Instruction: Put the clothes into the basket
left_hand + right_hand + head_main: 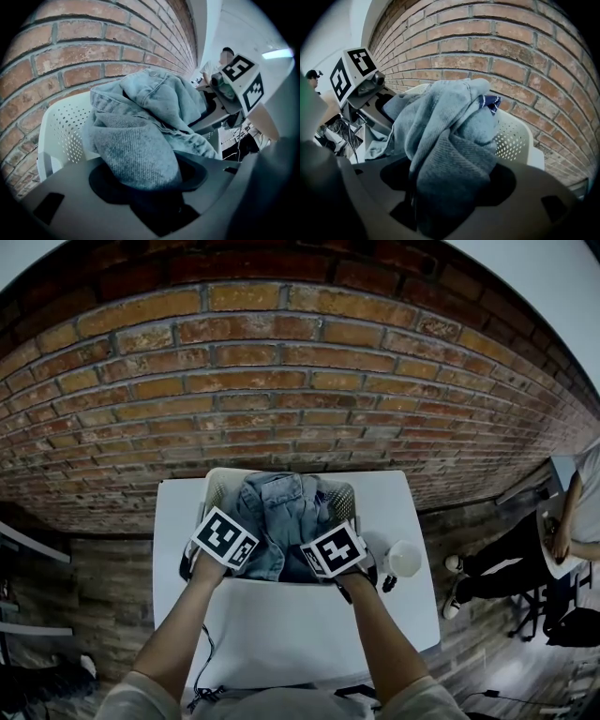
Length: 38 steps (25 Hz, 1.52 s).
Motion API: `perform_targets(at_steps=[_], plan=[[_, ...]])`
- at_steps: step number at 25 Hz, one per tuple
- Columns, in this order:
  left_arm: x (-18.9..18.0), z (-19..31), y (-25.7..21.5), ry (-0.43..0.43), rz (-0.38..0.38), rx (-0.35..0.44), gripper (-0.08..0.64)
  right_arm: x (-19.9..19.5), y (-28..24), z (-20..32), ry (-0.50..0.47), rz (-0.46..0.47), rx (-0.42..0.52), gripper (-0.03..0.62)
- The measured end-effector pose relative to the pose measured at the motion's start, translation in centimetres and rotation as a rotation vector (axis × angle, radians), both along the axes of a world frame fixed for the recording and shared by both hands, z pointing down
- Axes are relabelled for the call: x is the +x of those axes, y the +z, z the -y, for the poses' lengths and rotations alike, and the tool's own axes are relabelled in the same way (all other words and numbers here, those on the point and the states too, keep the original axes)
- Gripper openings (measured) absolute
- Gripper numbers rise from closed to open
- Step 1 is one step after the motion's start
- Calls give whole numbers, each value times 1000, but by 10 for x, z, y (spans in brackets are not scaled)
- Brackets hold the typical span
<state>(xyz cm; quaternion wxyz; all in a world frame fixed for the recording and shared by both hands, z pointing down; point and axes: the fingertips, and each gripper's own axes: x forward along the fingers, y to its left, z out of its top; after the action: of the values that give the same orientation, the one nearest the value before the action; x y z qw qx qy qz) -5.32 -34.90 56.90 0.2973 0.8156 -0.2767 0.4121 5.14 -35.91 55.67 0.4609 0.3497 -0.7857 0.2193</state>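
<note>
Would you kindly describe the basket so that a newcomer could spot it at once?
A white table stands against the brick wall, and the basket sits at the table's far edge. It is white plastic with perforated walls, heaped with blue denim clothes, unlike the small round white object beside it.

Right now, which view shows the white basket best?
The head view: it shows nearly the whole basket on the table, denim garment in it. The left gripper view shows only one perforated wall; the right gripper view only a perforated corner behind the denim.
</note>
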Motion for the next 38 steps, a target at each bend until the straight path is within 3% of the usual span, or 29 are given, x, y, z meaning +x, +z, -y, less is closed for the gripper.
perform_targets(at_steps=[7, 12, 16, 24, 29, 35, 38], plan=[[-4, -1, 20, -22, 63, -47, 241, -5, 16, 2, -3, -76, -10, 362], [-6, 1, 23, -38, 102, -54, 245, -3, 12, 8, 31, -134, 64, 375], [-9, 3, 18, -68, 97, -13, 245, 7, 1, 7, 99, -152, 145, 390], [-15, 9, -14, -160, 116, 280, 245, 17, -26, -5, 189, -70, 365, 383], [-18, 2, -39, -178, 137, 519, 245, 19, -52, -11, 227, -13, 535, 350], [-35, -7, -69, -311, 70, 694, 245, 8, -79, -19, 210, 88, 661, 329], [-34, -17, -93, -306, 9, 832, 245, -1, -88, -27, 201, 144, 703, 302]])
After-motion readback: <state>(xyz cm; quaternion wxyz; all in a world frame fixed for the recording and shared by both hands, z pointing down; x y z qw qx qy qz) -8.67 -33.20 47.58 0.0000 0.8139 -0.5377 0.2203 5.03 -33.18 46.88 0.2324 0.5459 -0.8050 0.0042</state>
